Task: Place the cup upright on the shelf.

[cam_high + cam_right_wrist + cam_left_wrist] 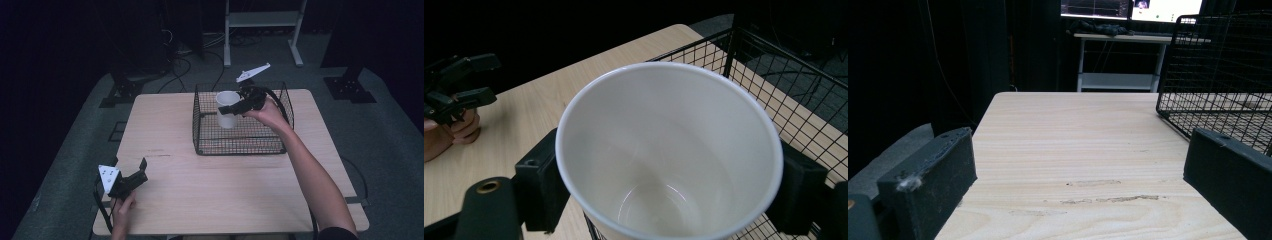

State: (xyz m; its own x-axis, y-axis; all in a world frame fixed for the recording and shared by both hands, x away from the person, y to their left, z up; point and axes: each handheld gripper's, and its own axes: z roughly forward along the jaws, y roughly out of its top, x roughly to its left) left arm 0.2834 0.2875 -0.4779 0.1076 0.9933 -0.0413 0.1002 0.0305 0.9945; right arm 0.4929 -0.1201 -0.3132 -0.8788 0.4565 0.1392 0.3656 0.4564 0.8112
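Left tongs [141,170]: rested low at the near-left corner of the counter [165,125], held in the person's left hand [122,206]; jaws stood apart with nothing between them, only bare wood ahead in the left gripper view.
Way to the cup from the left tongs: far off, forward and to the right, across open counter.
White paper cup [227,109]: upright, mouth up, empty inside as the right gripper view showed [664,155]; it sat within the left part of the wire basket [280,100], whether on the basket floor or just above it I could not tell.
Right tongs [231,108]: clamped on the white paper cup, one jaw at each side of its wall just below the rim, reaching in from the cup's right.
Cup's long axis: vertical, crossing the level jaws at a right angle.
Nearer hand: the right one, by far.
Coming move, as I judged it: setting the cup down or lifting it straight up along its axis, clear of the basket's wire wall.
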